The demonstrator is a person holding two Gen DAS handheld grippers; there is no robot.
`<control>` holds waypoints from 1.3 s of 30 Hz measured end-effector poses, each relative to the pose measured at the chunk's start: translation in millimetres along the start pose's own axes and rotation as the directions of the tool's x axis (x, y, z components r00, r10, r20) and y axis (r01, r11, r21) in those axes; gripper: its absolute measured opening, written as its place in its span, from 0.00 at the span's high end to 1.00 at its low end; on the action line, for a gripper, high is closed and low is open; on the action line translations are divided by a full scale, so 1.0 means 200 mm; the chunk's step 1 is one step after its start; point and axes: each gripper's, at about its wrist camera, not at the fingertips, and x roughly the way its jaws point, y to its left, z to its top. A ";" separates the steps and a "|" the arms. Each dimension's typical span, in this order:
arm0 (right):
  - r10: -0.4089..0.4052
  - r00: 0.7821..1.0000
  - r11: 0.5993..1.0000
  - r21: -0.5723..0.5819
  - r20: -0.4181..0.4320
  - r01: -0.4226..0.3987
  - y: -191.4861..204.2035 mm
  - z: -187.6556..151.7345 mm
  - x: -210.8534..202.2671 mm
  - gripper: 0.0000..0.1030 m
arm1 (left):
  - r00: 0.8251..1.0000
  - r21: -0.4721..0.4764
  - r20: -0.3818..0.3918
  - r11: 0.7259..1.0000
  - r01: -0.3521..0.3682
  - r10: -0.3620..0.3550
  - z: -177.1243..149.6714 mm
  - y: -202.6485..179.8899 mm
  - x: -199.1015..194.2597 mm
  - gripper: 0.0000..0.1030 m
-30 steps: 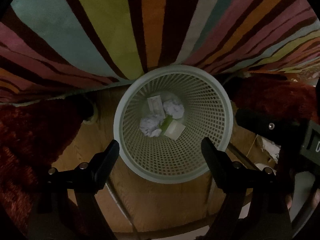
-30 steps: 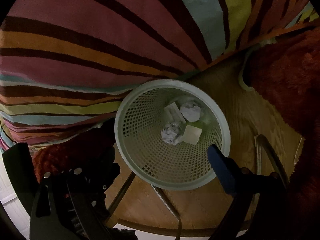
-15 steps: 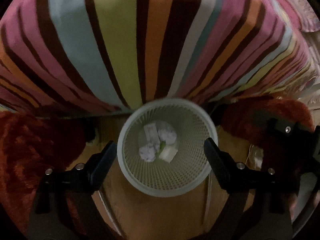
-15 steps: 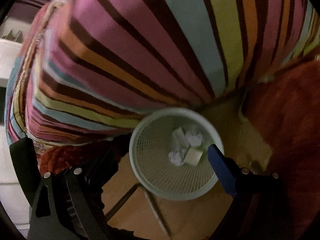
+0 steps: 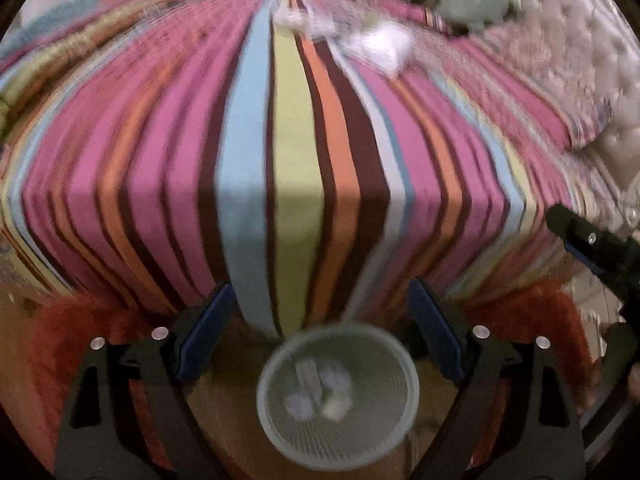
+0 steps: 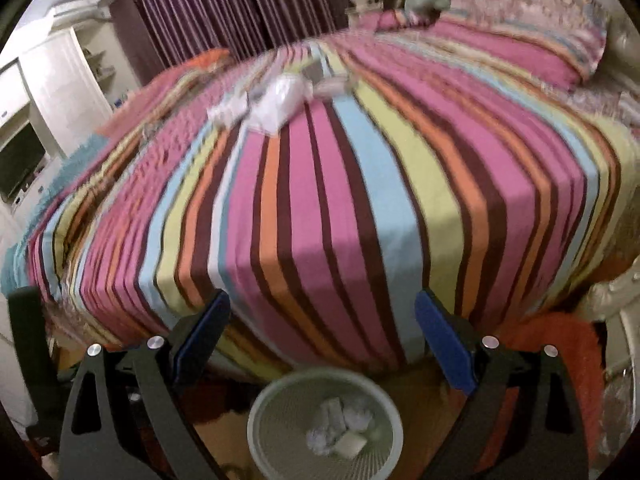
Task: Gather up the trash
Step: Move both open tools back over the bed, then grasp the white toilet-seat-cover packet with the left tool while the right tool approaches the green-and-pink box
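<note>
A pale mesh waste basket [image 5: 338, 394] stands on the wooden floor below the bed; it also shows in the right wrist view [image 6: 325, 424]. Crumpled paper and small cards [image 6: 340, 428] lie in its bottom. More white trash [image 6: 276, 104] lies on the striped bedspread at the far side; it appears blurred in the left wrist view [image 5: 376, 46]. My left gripper [image 5: 320, 320] is open and empty above the basket. My right gripper [image 6: 322, 324] is open and empty, and one of its fingers shows at the left wrist view's right edge [image 5: 592, 240].
The striped bed [image 6: 360, 200] fills most of both views. A red shaggy rug [image 5: 68, 332] lies at the bed's foot on both sides of the basket. A tufted headboard [image 5: 560, 40] is at the right, purple curtains [image 6: 224, 12] and white cabinets [image 6: 60, 80] behind.
Both grippers have risen and tilted up from looking straight down into the basket. The basket has dropped to the bottom of both views and the bed top with its trash has come into sight.
</note>
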 end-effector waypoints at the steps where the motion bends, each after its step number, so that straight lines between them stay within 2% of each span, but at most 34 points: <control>1: -0.002 1.000 1.000 0.002 0.010 0.001 0.00 0.02 0.00 0.13 | 0.999 -0.001 0.052 1.000 -0.009 0.009 0.04 0.01 -0.04 0.16; 4: -0.019 0.999 1.000 0.002 0.048 0.019 -0.02 0.11 0.03 0.13 | 0.988 0.014 0.146 0.999 -0.045 0.042 0.15 0.02 -0.09 0.16; 8: -0.025 0.998 1.000 0.008 0.050 0.025 -0.05 0.23 0.08 0.13 | 0.979 0.054 0.186 0.994 -0.095 0.083 0.28 -0.01 -0.07 0.16; 13: -0.030 0.998 0.999 -0.015 0.046 0.031 -0.06 0.37 0.18 0.13 | 0.983 0.020 0.173 0.998 -0.062 0.057 0.43 0.02 0.01 0.16; 19: -0.035 0.999 0.999 -0.028 0.028 0.036 -0.06 0.46 0.29 0.13 | 0.984 -0.049 0.174 0.998 -0.043 0.050 0.62 0.06 0.15 0.16; 29: -0.093 0.996 0.992 -0.083 0.000 0.093 -0.04 0.67 0.57 0.13 | 0.986 -0.092 0.159 0.995 -0.038 0.052 0.97 0.10 0.40 0.16; 39: -0.136 0.990 0.983 -0.129 -0.042 0.129 -0.04 0.81 0.80 0.13 | 0.991 -0.118 0.131 0.993 -0.019 0.035 1.20 0.12 0.62 0.16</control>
